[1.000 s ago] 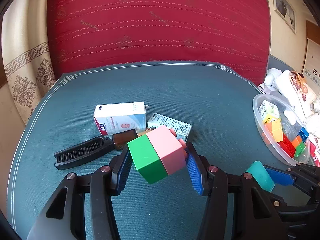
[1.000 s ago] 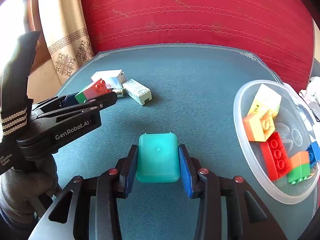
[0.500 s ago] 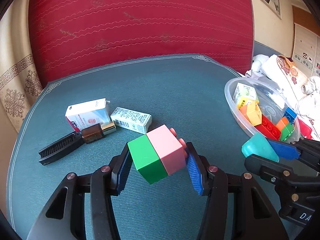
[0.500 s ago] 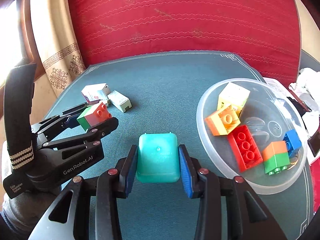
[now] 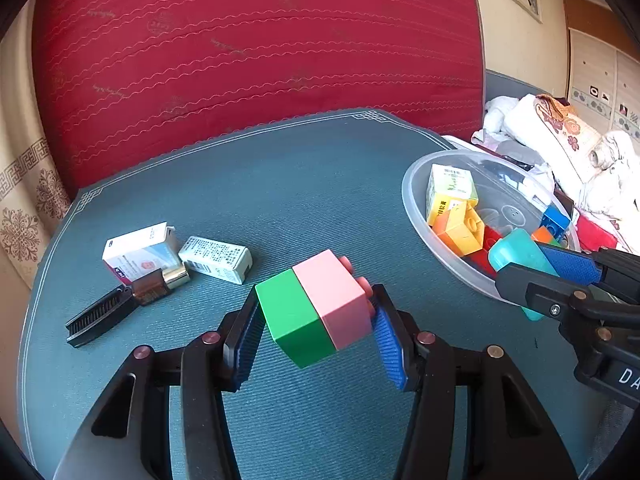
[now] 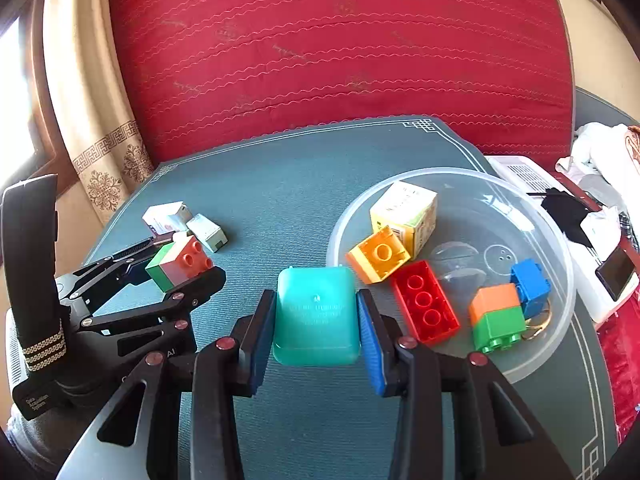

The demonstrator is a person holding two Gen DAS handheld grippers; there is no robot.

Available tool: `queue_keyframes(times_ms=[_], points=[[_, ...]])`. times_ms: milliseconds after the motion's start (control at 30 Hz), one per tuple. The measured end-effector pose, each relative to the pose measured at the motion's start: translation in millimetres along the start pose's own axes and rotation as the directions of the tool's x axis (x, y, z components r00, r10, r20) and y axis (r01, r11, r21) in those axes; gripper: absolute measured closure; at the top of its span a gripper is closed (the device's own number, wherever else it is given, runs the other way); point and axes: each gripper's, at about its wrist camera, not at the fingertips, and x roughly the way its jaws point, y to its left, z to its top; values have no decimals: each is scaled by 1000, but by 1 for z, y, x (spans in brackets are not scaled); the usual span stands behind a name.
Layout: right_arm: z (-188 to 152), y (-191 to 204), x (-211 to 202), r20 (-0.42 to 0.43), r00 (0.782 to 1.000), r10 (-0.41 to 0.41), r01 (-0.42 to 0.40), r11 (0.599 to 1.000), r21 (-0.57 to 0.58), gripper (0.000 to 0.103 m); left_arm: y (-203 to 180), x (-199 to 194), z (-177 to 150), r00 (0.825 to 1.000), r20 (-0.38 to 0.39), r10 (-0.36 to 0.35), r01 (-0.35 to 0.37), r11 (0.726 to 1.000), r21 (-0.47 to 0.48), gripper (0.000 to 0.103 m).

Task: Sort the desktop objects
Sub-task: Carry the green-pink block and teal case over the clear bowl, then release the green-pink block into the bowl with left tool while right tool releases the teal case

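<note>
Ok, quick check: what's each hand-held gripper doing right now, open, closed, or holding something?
Left hand-held gripper: closed on the green-and-pink block pair.
Right hand-held gripper: closed on the teal plastic case.

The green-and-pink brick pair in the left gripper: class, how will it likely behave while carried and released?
The green-and-pink brick pair looks like rigid plastic, so it probably won't deform between the left gripper pads. It is held tilted on smooth faces, so it might twist or slip. Blocky and flat-sided, it should tumble briefly, not roll, if dropped into the clear bowl.
</note>
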Motion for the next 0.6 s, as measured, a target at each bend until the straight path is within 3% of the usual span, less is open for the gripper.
queue_keyframes(times_ms=[600], points=[[4, -66, -17, 42, 997, -72, 66, 990, 123, 60, -52, 10, 21, 998, -9, -64, 65, 994, 86, 48]])
